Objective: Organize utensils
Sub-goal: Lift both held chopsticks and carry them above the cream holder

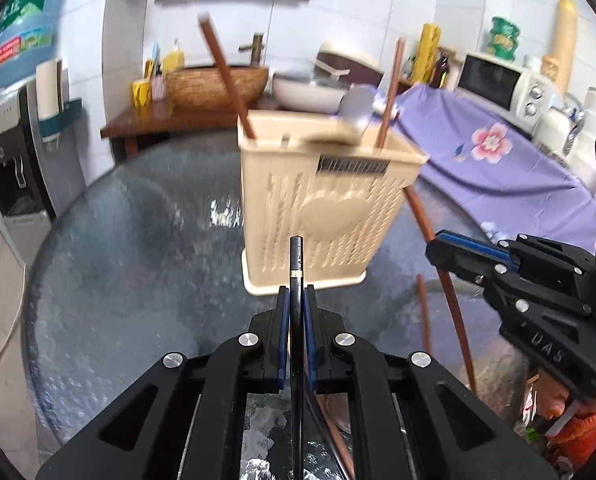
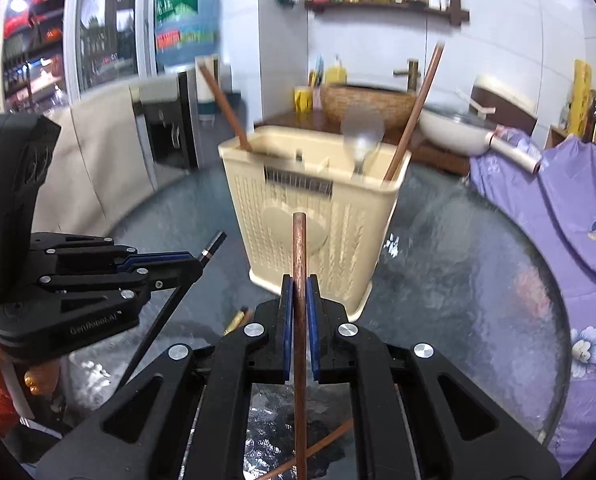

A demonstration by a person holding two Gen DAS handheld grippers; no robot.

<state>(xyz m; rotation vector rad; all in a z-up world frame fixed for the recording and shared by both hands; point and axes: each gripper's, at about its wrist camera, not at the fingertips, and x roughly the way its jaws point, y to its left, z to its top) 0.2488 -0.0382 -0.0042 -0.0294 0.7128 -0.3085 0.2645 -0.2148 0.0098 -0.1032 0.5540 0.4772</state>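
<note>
A beige slotted utensil holder (image 1: 318,208) (image 2: 318,220) stands on the round glass table. Two brown chopsticks (image 1: 222,68) (image 1: 392,92) and a metal spoon (image 1: 356,110) lean inside it. My left gripper (image 1: 297,296) (image 2: 198,260) is shut on a black chopstick (image 1: 297,256) (image 2: 214,244) that points up toward the holder's front. My right gripper (image 2: 300,284) (image 1: 438,246) is shut on a brown chopstick (image 2: 300,248) (image 1: 454,312), just in front of the holder. Both grippers hang above the table, side by side.
More chopsticks lie on the glass table (image 1: 118,260): a brown one (image 1: 424,312) (image 2: 318,444) and a gold-tipped one (image 2: 236,318). A purple floral cloth (image 1: 498,160) covers the right side. A water dispenser (image 1: 10,152), a white pan (image 1: 310,92) and a microwave (image 1: 498,80) stand behind.
</note>
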